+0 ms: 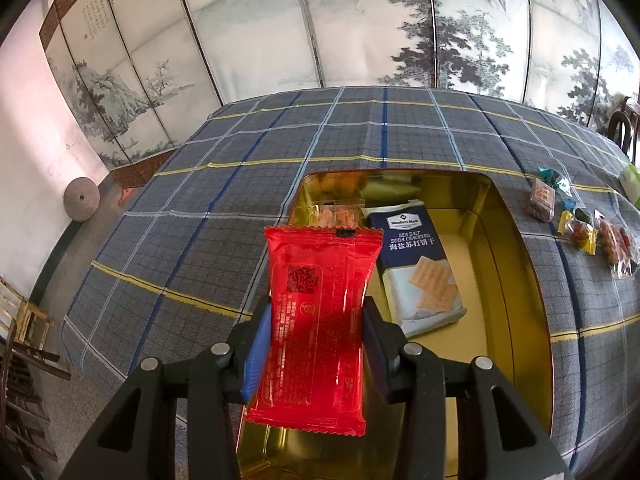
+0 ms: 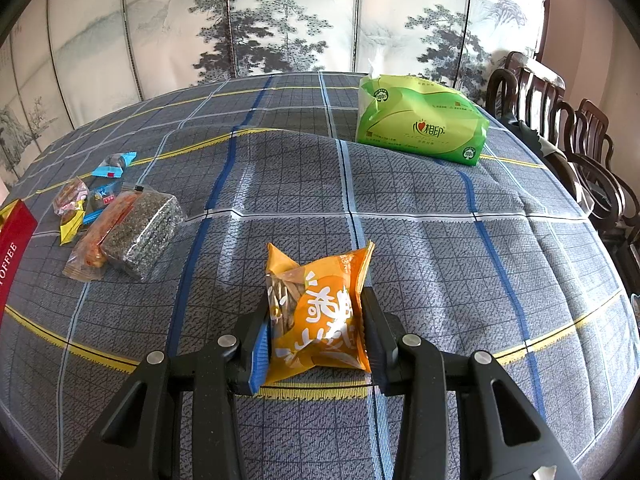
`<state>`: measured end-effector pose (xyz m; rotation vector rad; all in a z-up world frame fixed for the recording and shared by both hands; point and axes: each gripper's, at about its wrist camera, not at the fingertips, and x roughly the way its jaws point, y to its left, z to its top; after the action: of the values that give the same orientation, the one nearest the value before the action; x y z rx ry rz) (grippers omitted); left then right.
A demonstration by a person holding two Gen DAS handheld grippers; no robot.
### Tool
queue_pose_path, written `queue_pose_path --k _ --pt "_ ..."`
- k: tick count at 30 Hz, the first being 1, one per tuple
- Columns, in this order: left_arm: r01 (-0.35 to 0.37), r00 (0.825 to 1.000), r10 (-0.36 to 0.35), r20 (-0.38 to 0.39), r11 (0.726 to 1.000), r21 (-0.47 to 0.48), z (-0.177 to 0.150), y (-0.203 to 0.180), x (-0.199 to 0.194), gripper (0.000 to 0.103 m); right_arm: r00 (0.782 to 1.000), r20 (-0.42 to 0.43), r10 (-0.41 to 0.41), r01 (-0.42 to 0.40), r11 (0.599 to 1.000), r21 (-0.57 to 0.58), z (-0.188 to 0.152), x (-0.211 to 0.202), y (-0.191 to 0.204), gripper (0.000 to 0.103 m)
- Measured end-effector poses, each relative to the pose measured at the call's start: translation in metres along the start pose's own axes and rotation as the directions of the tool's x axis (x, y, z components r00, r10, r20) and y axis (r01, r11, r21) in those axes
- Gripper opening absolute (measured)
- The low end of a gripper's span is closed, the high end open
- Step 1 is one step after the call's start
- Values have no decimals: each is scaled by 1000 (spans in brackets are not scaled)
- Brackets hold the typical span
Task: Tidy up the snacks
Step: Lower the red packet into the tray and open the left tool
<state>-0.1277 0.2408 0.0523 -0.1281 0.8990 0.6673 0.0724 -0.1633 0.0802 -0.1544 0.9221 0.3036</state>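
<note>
Left wrist view: left tool (image 1: 318, 320) grips red packet (image 1: 318, 320) over gold tin (image 1: 516, 280). Right tool (image 2: 316, 328) grips orange packet (image 2: 320, 320); loose snacks (image 2: 120, 224) at ten o'clock.

Left tongs (image 1: 318, 336) grip red packet (image 1: 320, 320) above tin (image 1: 516, 264).

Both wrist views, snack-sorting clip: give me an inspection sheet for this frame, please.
Surface: plaid tablecloth, creased.
Job's things: gold tin holds cracker box; loose snacks lie beside it.
Clutter: green tissue pack.
Grippers: left gripper shut on red packet over the tin; right gripper shut on orange packet.
Cables: nothing seen.
Surroundings: painted folding screen, wooden chairs.
</note>
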Motion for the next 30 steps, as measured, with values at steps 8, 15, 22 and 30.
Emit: queue_pose_path --k 8,15,22,30 --pt "-6 1000 6 -4 1000 -7 -1 1 2 44 1000 0 -1 1 1000 0 0 0 2 37" --pt "-21 1000 21 16 1000 -10 0 3 -1 44 1000 0 -2 2 1000 2 0 0 3 37" --pt "64 998 -62 23 992 -106 4 26 -9 44 1000 2 -7 7 1000 -2 1 0 5 36" --pt "18 1000 -16 17 987 -161 -6 43 -35 44 1000 1 15 -15 1000 12 2 -2 -5 35"
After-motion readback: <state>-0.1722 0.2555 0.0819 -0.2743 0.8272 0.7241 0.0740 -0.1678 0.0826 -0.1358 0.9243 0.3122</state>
